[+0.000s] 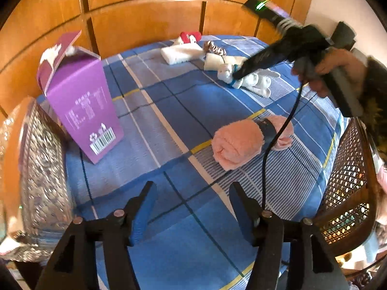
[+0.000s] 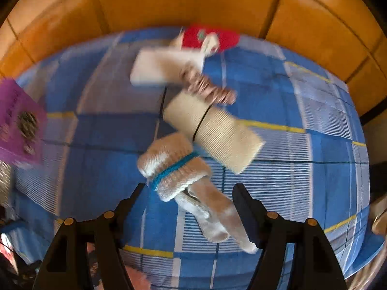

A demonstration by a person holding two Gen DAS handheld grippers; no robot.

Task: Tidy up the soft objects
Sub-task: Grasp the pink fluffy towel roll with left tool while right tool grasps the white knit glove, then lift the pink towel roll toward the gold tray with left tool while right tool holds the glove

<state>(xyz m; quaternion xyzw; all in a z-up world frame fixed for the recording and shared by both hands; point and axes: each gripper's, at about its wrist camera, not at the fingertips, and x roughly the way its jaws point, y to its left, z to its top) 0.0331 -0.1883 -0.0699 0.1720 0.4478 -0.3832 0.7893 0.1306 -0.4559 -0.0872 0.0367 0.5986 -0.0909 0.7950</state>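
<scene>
Bed [image 1: 169, 120] with a blue plaid cover fills both views, orange wood panelling [image 1: 145, 19] behind it. Purple carton [image 1: 82, 111] stands upright on the bed's left side, top flap open, barcode on its lower face; something white shows at its open top, can't tell what. Patterned silver surface [image 1: 43, 169] at the far left edge of the left wrist view. Woven cane piece [image 1: 348, 188] at the right edge. Pink rolled towel [image 1: 238, 142] with a dark band lies mid-bed, well ahead of the left gripper [image 1: 193, 207]; a black cable crosses over it. Left gripper: jaws roughly half open, nothing between them, only bedcover below. Back of the bed holds a cluster: white folded cloth [image 2: 167, 67], beige rolled cloth [image 2: 217, 135] with a thin black band, striped brown-white piece [image 2: 210, 89] between those two, red item [image 2: 210, 38] nearest the panelling. White sock bundle [image 2: 174, 166] with a teal band lies just in front of the beige roll. Right gripper [image 2: 191, 207], held by a hand [image 1: 338, 70], points steeply down over that bundle; jaws about half open, the bundle's loose tail lies between the fingers, pads not pressing on it.
</scene>
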